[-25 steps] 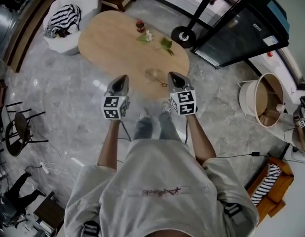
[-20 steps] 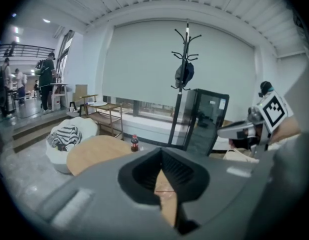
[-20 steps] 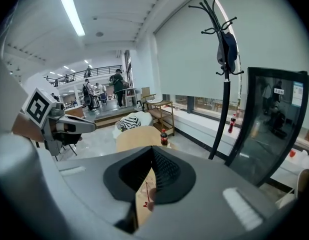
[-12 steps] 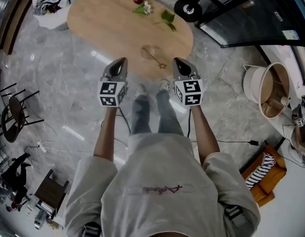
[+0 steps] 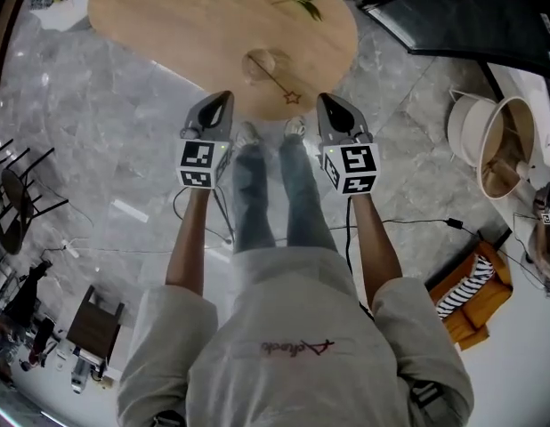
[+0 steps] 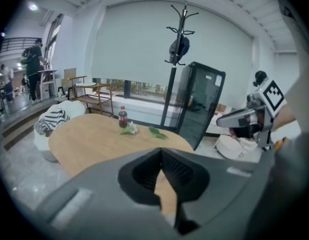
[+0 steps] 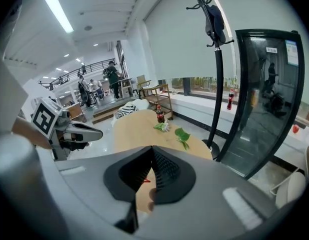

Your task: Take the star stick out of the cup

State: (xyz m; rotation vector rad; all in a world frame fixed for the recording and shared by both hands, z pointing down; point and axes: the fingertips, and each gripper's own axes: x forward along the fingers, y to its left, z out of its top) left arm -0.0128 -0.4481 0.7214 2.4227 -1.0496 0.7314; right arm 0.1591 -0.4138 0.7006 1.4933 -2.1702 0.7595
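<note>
Here the left claw and right claw hang closed and empty just short of the table, flanking the star stick that leans out of the cup near the edge, seemingly lined up so either can reach.

No word or number can be read anywhere.
- Grey short-sleeved shirt: one line of red script across the front, too small to make out.
- Left gripper, right gripper: cubes bear black-and-white square code patterns, no letters.
- Dark bottle with red cap: label illegible.
- Black glass-door cabinet: pale stickers, print illegible.
</note>
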